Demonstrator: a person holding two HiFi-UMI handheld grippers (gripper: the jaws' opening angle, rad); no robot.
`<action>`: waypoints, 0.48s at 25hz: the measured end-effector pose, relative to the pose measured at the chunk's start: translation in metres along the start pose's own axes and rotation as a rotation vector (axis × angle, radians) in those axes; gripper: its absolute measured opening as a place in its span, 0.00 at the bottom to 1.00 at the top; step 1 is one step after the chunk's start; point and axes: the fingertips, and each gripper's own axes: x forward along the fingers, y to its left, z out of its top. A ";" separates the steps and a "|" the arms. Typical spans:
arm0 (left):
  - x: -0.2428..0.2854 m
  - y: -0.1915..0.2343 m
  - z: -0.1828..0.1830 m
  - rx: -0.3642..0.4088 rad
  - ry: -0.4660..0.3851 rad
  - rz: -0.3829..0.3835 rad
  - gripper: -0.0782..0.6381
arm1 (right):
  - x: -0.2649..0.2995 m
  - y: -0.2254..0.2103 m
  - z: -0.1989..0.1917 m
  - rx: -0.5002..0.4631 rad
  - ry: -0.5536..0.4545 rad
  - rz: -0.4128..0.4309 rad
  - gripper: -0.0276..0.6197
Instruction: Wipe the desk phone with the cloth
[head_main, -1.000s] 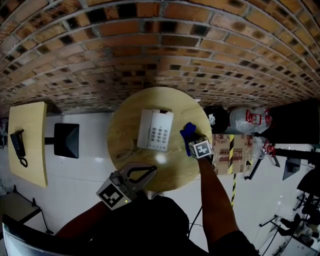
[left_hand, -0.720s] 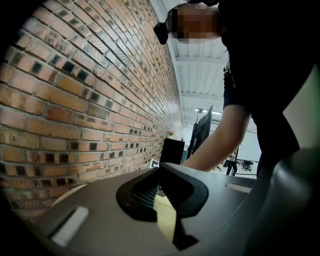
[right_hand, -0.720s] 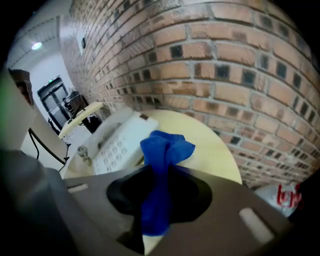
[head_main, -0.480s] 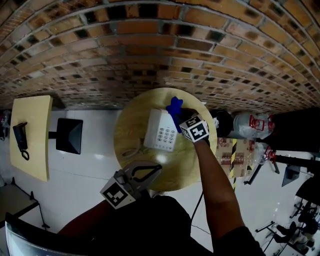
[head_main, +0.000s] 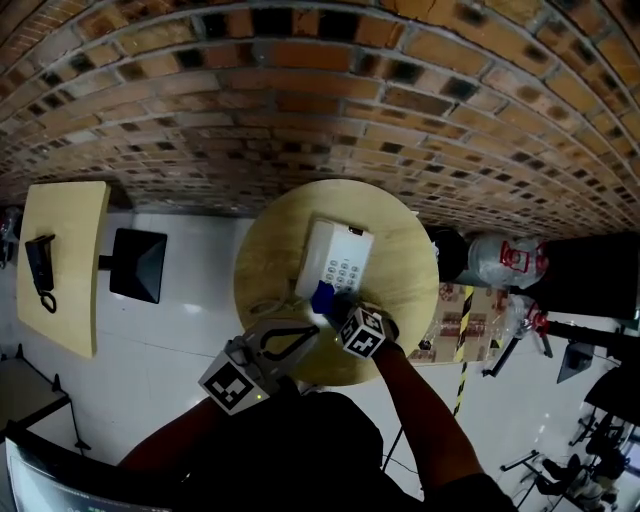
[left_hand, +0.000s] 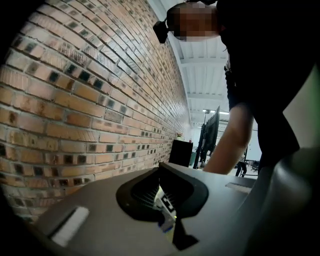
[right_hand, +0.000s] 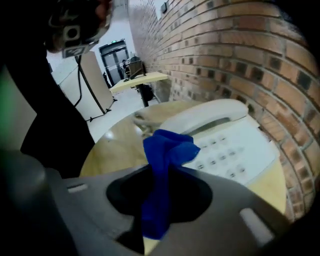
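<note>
I see bare desk (head_main: 405, 290) either side of the phone (head_main: 345, 258). Brick wall (head_main: 300, 120) blocks behind. Right tongs (head_main: 333, 304) with cloth (head_main: 321, 296) occupy its near corner; left tongs (head_main: 302, 338) crowd the near edge.

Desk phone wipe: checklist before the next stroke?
1. Cloth in right claw: ok. Its jaws have just been closing and pinch the blue cloth between them.
2. Cloth touching desk phone: cannot tell. It bunches over the phone's near end.
3. Handset seated: ok.
4. Left claw clear of the phone: ok. It is shut and empty, at the table edge nearest the person.
5. Phone steadied: not ok. Nothing holds it.
</note>
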 end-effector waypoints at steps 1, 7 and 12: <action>0.000 0.003 0.000 -0.029 0.000 0.011 0.09 | 0.003 0.019 -0.006 0.000 0.008 0.027 0.18; -0.004 0.014 0.004 -0.036 -0.007 0.018 0.09 | -0.022 -0.015 0.013 0.126 -0.101 -0.044 0.18; -0.008 0.014 0.005 -0.019 -0.005 0.021 0.09 | -0.051 -0.127 0.080 0.179 -0.225 -0.184 0.18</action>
